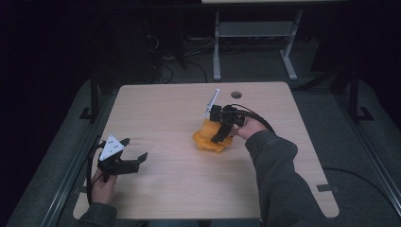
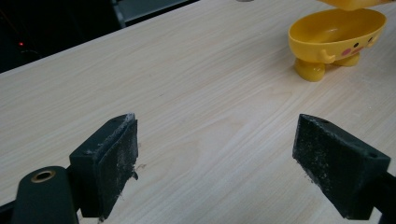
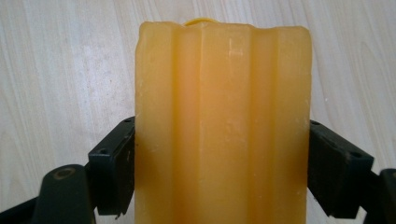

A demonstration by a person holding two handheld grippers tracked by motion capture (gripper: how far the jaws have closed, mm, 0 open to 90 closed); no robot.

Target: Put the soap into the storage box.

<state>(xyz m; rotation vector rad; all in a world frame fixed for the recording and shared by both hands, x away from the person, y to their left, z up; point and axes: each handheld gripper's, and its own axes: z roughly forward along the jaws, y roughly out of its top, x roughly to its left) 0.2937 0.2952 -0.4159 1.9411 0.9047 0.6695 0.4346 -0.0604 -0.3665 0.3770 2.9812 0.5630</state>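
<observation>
Right tool (image 3: 219,154) is clamped on a ribbed amber soap bar (image 3: 223,121) above the yellow footed plastic dish (image 2: 337,35). Left tool (image 2: 229,158) stands wide apart over the pale wooden desk (image 2: 196,88).

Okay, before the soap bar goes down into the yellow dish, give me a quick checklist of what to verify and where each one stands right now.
1. Grip on the soap bar: the right gripper has a jaw pressed on each side. Ok.
2. Yellow dish upright on its feet, its hollow open. Ok.
3. Bar lined up over the dish: in the high view the right gripper sits above the dish, but the exact centring is hidden. Cannot tell.
4. Left gripper out of the way: open, holding nothing, well apart from the dish. Ok.
5. Table around the dish free of clutter. Ok.
</observation>
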